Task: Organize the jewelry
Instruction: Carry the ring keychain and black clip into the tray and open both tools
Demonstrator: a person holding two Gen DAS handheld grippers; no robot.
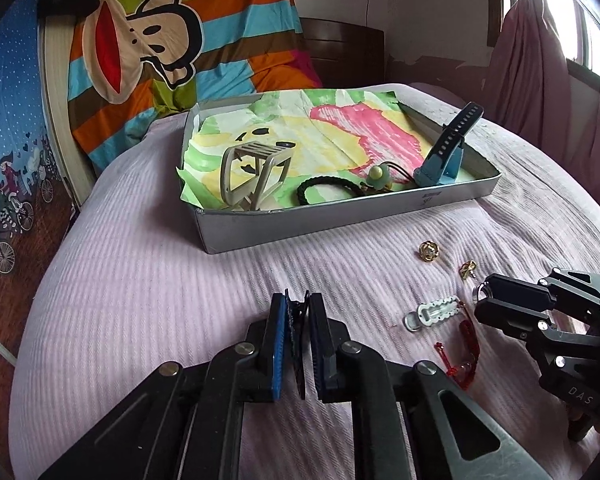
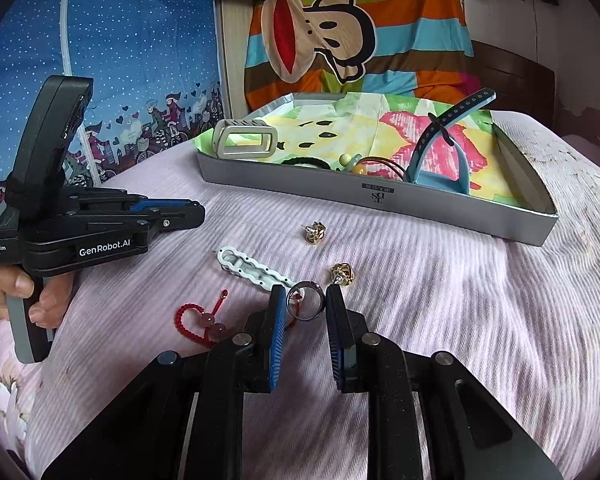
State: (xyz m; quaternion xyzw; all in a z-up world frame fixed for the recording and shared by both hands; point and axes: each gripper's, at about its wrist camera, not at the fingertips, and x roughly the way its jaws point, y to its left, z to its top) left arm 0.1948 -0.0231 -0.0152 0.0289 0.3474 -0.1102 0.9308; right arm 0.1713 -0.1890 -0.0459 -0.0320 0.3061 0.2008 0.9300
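Right hand-held gripper (image 2: 303,300) straddling upright silver ring (image 2: 305,301)

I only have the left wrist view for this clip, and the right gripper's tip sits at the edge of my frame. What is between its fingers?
Observer: A silver ring stands upright between the fingers of the right gripper. I cannot tell whether they clamp it.
Operator: What lies nearest to it?
Observer: A gold earring on the pink bedspread, just beyond the right-hand fingertip.
Operator: Is the red bracelet plain cord?
Observer: No, the red bracelet carries two pink beads.
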